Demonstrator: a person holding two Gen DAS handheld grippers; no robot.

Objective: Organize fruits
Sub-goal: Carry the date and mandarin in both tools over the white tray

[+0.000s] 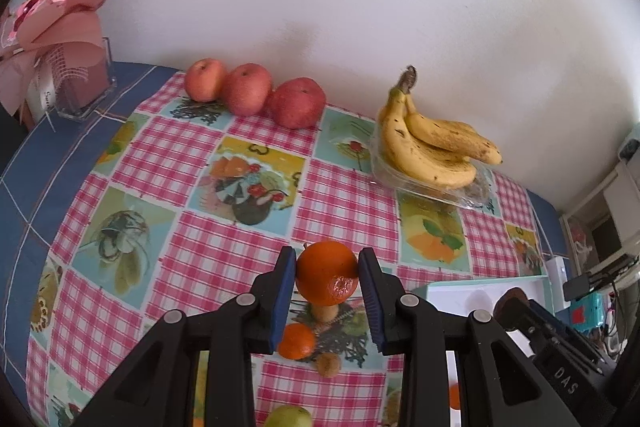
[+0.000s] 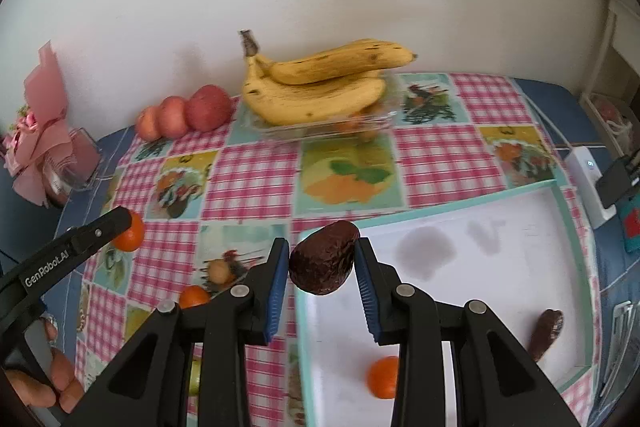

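the left tool, marked "genrobot.ai" on its arm in the right view, clamps an orange above the checked tabletop; a smaller orange lies below it. three apples line the wall, bananas sit on a clear tray, with open cloth between. the right tool, lettered "das", holds a dark wrinkled fruit over the near-left edge of the white tray.

Soft even daylight, faint shadows on wall; fisheye edges warped, vignetted.
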